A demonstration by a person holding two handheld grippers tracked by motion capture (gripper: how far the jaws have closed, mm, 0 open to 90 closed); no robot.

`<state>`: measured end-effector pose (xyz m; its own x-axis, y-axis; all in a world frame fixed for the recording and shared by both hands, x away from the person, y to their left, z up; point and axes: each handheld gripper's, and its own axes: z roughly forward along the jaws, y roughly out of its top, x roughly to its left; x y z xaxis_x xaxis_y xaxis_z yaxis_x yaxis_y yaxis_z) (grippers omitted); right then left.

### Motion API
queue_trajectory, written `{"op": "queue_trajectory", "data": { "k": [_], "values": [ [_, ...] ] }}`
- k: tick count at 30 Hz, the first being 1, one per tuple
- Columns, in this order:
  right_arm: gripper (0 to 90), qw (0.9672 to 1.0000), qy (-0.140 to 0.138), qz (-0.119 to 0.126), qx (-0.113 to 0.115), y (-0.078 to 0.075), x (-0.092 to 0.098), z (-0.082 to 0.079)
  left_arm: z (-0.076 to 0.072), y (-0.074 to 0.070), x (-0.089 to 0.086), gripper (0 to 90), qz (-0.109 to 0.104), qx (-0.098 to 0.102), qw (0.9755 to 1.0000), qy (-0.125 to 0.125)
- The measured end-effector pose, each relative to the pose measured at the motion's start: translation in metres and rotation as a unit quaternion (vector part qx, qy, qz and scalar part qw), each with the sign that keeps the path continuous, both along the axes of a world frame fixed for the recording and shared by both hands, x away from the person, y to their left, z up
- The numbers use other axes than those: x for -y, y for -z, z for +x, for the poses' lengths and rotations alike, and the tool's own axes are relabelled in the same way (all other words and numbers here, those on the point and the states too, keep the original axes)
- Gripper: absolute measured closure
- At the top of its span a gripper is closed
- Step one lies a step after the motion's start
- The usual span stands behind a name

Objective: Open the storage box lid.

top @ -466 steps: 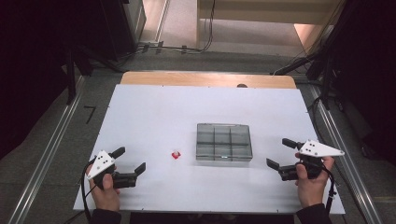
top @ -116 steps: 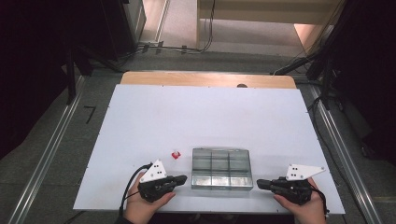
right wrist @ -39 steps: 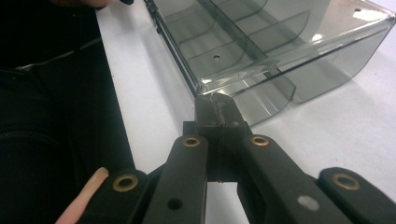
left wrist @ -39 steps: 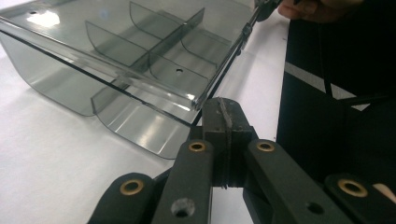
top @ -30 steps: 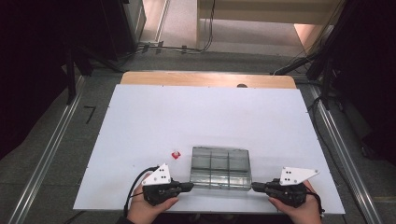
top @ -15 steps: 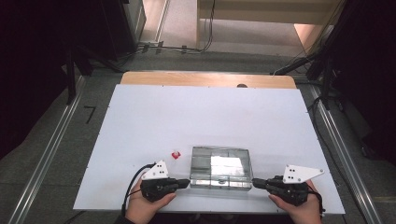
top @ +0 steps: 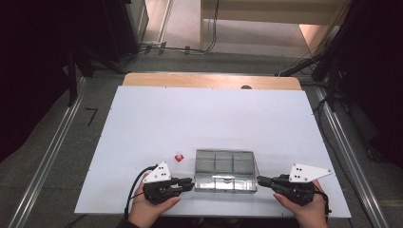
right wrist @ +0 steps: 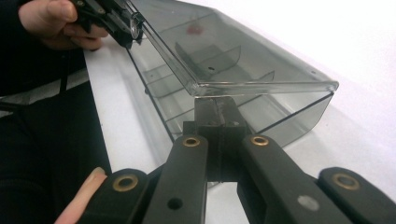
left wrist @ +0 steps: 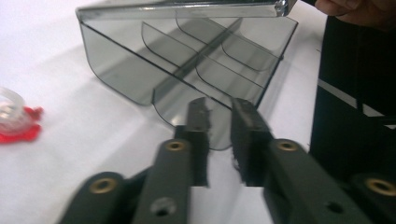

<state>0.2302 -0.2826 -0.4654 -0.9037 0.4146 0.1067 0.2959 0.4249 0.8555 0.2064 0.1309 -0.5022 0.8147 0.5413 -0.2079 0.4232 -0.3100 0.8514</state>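
A clear smoky box with inner dividers sits near the table's front edge. Its lid is hinged at the back and tilted up at the front. My right gripper is shut, its tips tucked under the lid's front lip at the right corner. My left gripper is at the box's front left corner. Its jaws have just been opening and stand slightly apart, with only the box wall behind the gap. The lid's edge runs well above them.
A small red piece with a clear cap lies on the white table just left of the box. The person's dark clothing is close behind the table's front edge. A wooden strip borders the far side.
The front of the lid has risen off the box. The left jaws, shut before, now show a small gap. Both hands stay at the box's front corners.
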Motion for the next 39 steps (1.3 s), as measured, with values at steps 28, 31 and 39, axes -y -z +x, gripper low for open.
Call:
{"op": "queue_trajectory", "data": {
  "k": [28,31,39],
  "values": [
    [88.3,0.9996,0.02,0.008,0.016,-0.026,-0.006,0.02,0.049,-0.025,0.015,2.3,-0.027,0.002,0.9983,-0.051],
    [88.3,0.9996,0.019,0.009,0.017,-0.027,-0.008,0.021,0.054,-0.025,0.017,6.4,-0.023,0.007,0.9979,-0.061],
    [88.3,0.9995,0.023,0.011,0.019,-0.033,-0.009,0.025,0.065,-0.025,0.024,24.0,-0.019,0.014,0.9971,-0.072]
  ]
}}
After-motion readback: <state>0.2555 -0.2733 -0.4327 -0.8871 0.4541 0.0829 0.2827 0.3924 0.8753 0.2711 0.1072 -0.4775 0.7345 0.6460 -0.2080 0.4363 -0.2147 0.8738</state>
